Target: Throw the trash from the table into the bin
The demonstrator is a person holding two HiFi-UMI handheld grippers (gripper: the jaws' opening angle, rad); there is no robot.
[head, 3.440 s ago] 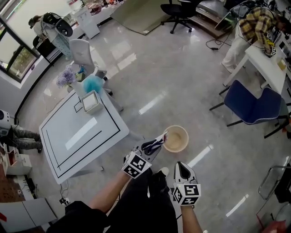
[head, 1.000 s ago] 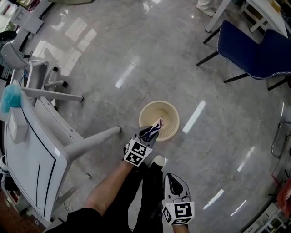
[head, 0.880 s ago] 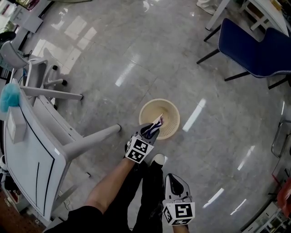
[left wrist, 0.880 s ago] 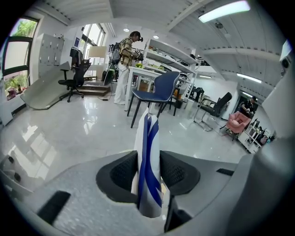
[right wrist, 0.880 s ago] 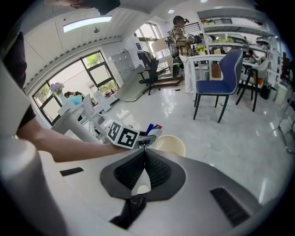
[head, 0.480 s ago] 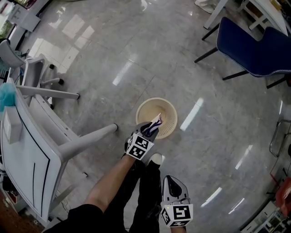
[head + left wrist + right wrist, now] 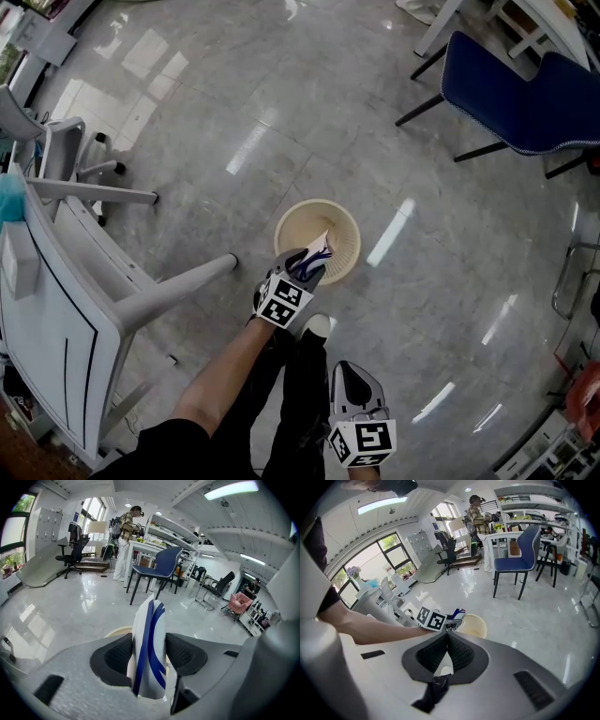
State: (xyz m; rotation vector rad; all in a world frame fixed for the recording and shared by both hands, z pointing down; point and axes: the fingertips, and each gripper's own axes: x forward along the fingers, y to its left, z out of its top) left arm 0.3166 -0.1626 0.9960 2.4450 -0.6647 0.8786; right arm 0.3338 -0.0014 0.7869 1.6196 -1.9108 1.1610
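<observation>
White-and-blue wrapper [image 7: 149, 639] between the left tool's [image 7: 305, 265] just-opening jaws touches both pads [image 7: 114, 658], half hiding the bin [image 7: 337, 223]; right tool [image 7: 349, 375] closed, empty.

Wrapper [image 7: 319, 249]: white, blue-striped, standing upright above the bin's near rim. Bin [image 7: 309, 223]: round, beige, open-topped, upright on the floor.

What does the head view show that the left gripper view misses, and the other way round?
Only the head view: the white table, the shut right gripper and the whole round top of the cream plastic bin. Only the left gripper view: a person in a checked shirt, a black office chair and a pink chair. Both: the white-and-blue wrapper between the jaws of the left gripper, which have just been opening, part of the bin's rim, and the blue chair.
</observation>
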